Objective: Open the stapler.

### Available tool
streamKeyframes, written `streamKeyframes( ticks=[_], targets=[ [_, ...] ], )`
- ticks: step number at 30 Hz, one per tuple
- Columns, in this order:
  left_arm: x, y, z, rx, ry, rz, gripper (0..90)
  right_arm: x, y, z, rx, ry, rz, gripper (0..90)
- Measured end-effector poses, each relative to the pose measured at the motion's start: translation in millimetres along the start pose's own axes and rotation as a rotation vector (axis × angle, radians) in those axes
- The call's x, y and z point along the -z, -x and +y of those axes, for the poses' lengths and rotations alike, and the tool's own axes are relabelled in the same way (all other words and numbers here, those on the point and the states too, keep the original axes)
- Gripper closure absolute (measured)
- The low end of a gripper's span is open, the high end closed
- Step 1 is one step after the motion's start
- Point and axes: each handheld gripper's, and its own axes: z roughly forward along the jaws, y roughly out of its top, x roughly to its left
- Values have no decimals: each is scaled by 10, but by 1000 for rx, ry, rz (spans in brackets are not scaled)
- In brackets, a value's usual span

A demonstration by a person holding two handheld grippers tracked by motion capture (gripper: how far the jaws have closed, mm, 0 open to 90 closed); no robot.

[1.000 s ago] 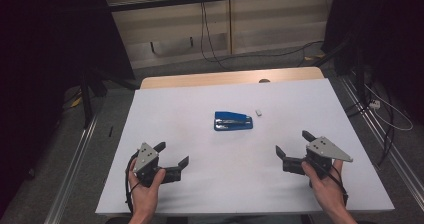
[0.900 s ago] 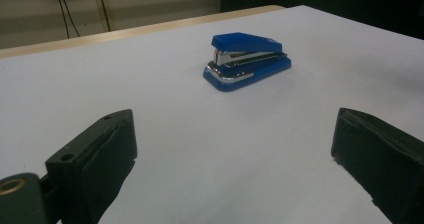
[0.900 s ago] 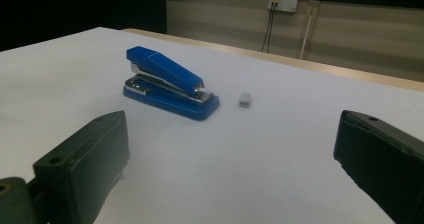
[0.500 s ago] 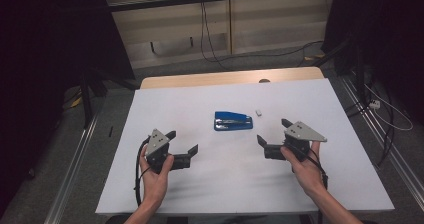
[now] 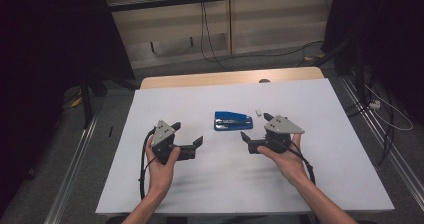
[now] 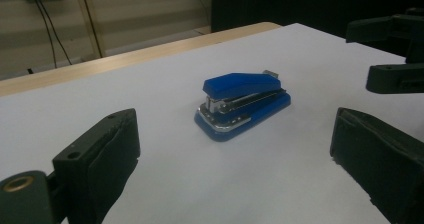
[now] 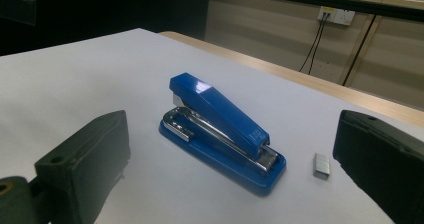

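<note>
White table [image 5: 350, 184], glossy blue stapler [image 5: 232, 120]

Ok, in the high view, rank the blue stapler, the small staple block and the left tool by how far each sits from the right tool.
1. The blue stapler, just ahead and to the left of the right tool.
2. The small staple block, ahead of that tool, by the stapler's right end; nearly as near, so 1 and 2 are close to call.
3. The left tool, plainly farthest, across the white table to the left.
</note>
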Motion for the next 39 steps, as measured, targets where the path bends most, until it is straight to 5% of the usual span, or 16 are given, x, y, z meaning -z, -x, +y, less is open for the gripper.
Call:
streamKeyframes(
  ticks=[7, 9, 18, 32, 37, 38, 39],
  targets=[
    [-141, -2, -10, -13, -26, -20, 67, -147, -7, -2, -30, -10, 25, 51],
    [-247, -10, 18, -60, -28, -11, 67, -207, 0, -15, -43, -12, 32, 58],
    [-543, -80, 69, -55, -28, -57, 49, -430, 24, -25, -82, -39, 81, 120],
    [-953, -321, -10, -71, -91, -49, 72, -680, 64, -8, -94, -42, 114, 285],
    [-965, -336, -4, -74, -93, -37, 57, -678, 49, -12, -106, -39, 135, 431],
    [-960, -344, -15, -61, -105, -36, 58, -685, 37, -10, -69, -39, 136, 538],
    [-958, -349, -22, -57, -111, -35, 58, -688, 25, -11, -50, -44, 126, 544]
  ],
)
